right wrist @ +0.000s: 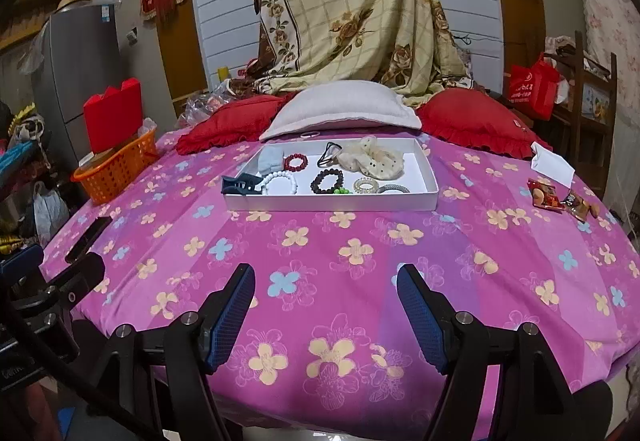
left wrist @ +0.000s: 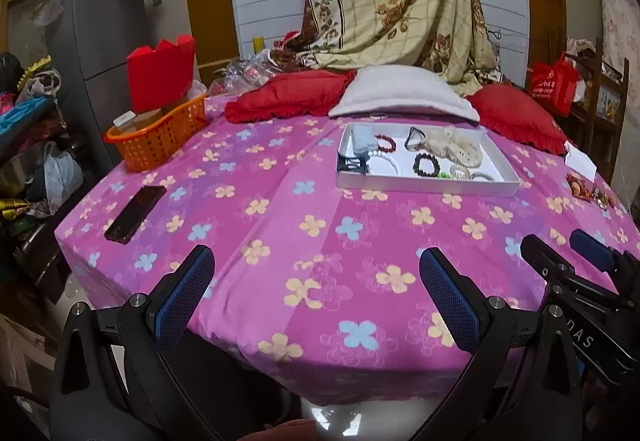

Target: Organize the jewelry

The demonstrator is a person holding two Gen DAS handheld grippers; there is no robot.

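Note:
A shallow white tray sits mid-table on the pink flowered cloth. In it lie a red bead bracelet, a white bead bracelet, a black bead bracelet, a cream scrunchie, a black hair tie, coil hair ties, green beads, a pale blue item and a dark hair claw over the left rim. My left gripper and right gripper are both open and empty, near the table's front edge, well short of the tray.
An orange basket with a red box stands at the left. A black phone lies front left. Red cushions and a grey pillow lie behind the tray. Snack packets and a white paper lie at the right.

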